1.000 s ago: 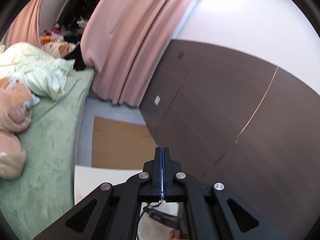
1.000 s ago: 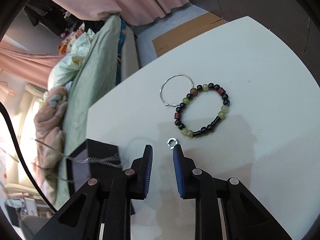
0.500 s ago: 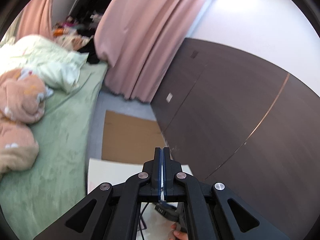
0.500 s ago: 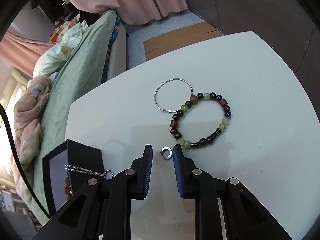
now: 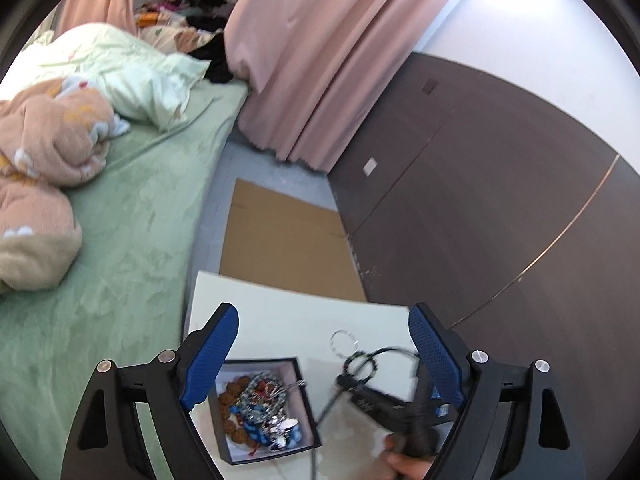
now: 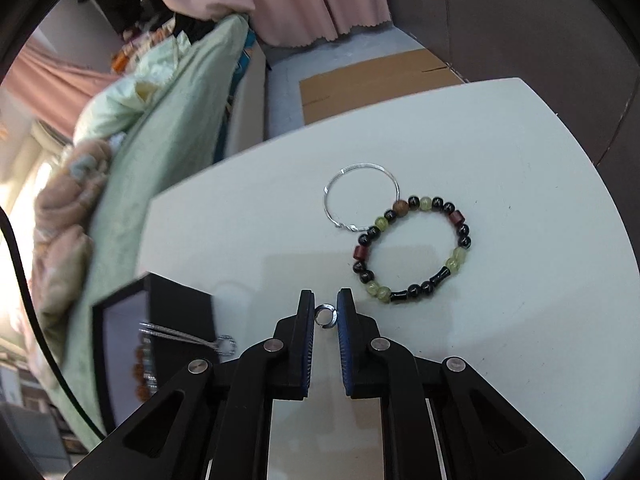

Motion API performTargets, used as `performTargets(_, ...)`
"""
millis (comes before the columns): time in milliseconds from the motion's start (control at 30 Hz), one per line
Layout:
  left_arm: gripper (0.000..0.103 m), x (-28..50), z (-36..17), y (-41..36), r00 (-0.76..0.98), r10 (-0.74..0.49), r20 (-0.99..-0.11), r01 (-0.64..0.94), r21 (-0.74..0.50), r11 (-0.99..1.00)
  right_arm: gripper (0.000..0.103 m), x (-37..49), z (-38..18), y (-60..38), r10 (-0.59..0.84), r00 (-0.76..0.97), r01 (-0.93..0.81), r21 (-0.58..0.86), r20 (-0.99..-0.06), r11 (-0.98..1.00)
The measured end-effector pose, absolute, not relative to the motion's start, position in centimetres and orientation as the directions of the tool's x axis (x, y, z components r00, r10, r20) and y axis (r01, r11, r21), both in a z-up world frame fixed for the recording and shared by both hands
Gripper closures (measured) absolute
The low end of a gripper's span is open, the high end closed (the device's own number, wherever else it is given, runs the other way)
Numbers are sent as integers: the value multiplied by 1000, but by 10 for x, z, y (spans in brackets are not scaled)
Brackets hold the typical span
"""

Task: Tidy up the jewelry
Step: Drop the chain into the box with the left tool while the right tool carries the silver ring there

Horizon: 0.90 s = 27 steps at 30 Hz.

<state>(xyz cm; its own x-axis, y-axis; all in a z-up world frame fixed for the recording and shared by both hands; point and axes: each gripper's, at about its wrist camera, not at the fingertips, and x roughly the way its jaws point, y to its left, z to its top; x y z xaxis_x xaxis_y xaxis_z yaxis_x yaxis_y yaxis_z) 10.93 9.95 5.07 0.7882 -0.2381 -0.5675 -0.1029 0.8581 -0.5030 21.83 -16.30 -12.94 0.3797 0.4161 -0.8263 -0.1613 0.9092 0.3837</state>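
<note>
down on the white table (image 6: 500, 140), right gripper (image 6: 325, 316) pinched on a small silver ring (image 6: 325, 315), pads touching both sides of it, ring still on the tabletop. just beyond the ring, slightly right, a beaded bracelet (image 6: 412, 252) of black, green and dark red beads lying flat. touching the bracelet's far-left edge, a thin silver hoop (image 6: 362, 196), also flat. left of the ring, a black jewelry box (image 6: 180, 304) standing open, a silver chain (image 6: 188, 336) draped over its near rim, more pieces piled inside. well above the box in the other view, left gripper (image 5: 324, 354) with jaws opening, already wide apart, nothing between them. beyond the table's left edge from the ring, a green bed (image 6: 168, 120) with pale pillow and peach blanket.
</note>
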Motion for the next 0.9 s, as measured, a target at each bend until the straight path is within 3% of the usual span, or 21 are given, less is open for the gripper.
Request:
performTargets(133, 16, 117, 24, 104, 753, -230, -617, -140, -492, 859, 90, 214, -117, -168, 489, 394, -169, 461, -778, 871)
performTargets(267, 23, 119, 8, 104, 725, -226, -650, -152, -472, 868, 90, 209, -106, -169, 535, 406, -181, 509, -741, 842)
performTargets(667, 23, 117, -29, 116, 646, -144, -750, -261, -394, 881, 90, 182, -69, -149, 672, 412, -302, 603, -615, 738)
performTargets(900, 21, 114, -45, 123, 614, -166, -772, -300, -422, 855, 90, 162, -64, -122, 761, 343, -392, 653, -550, 648)
